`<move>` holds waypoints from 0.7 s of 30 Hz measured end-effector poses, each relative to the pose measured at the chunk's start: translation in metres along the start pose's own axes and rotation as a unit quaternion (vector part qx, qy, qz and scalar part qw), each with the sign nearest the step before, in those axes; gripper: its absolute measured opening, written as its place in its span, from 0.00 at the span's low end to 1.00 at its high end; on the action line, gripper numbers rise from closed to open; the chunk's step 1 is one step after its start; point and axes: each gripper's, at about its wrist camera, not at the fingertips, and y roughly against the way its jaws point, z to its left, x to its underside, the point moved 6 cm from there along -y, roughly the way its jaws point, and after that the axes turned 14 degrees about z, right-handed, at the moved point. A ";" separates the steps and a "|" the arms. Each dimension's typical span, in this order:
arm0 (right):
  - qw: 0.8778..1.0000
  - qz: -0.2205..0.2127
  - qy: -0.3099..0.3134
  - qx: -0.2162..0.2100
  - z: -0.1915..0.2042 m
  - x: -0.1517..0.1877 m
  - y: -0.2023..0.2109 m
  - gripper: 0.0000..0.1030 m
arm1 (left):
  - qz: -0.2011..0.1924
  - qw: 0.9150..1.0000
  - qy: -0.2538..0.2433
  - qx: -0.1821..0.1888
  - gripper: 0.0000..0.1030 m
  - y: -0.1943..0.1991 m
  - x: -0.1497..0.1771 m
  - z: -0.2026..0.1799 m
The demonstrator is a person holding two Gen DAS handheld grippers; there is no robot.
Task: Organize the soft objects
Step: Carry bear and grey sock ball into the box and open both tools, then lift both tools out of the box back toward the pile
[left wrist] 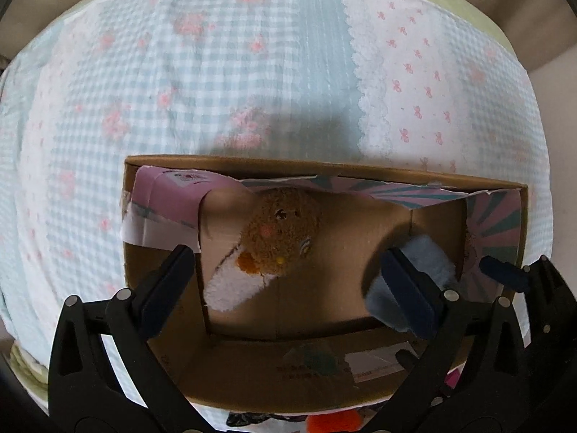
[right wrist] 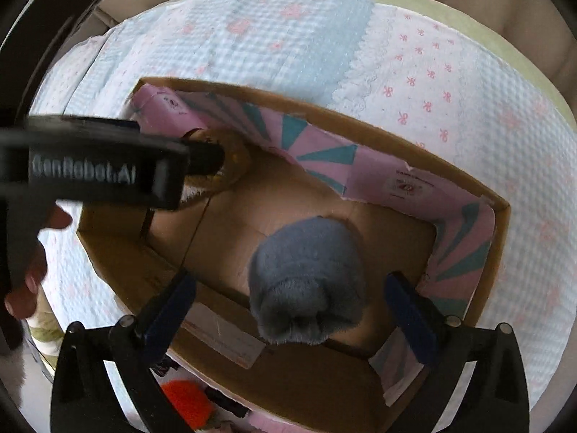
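Your left gripper (left wrist: 285, 281) and right gripper (right wrist: 290, 308) both gape wide, gripping nothing. Inside the cardboard box (right wrist: 310, 379), the blue plush (right wrist: 306, 281) lies between your right fingers, the brown plush (left wrist: 281, 238) between your left.

Only readable thing is "GenRobot.AI" in pale letters on the black plastic left gripper body (right wrist: 93, 173), far left in the right wrist view. The brown cardboard box (left wrist: 252, 371) has print on its near wall, too blurry to read.

Ahead of the left tool (left wrist: 285, 281), a box (left wrist: 324, 169) on the bed (left wrist: 216, 72) holds two socks (left wrist: 274, 245), (right wrist: 306, 281).
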 end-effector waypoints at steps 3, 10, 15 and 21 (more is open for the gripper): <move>1.000 -0.002 -0.001 0.000 0.000 0.005 0.003 1.00 | -0.003 1.000 0.001 0.004 1.00 0.005 0.004 -0.001; 1.000 -0.029 -0.006 0.007 0.000 0.017 0.033 1.00 | -0.021 1.000 -0.004 0.007 1.00 0.030 0.022 -0.007; 0.998 -0.053 -0.006 0.017 0.008 0.026 0.065 1.00 | -0.047 0.999 -0.008 0.012 1.00 0.065 0.045 -0.010; 0.996 -0.085 -0.007 0.041 0.019 0.050 0.112 1.00 | -0.090 0.996 0.000 0.026 1.00 0.117 0.085 -0.008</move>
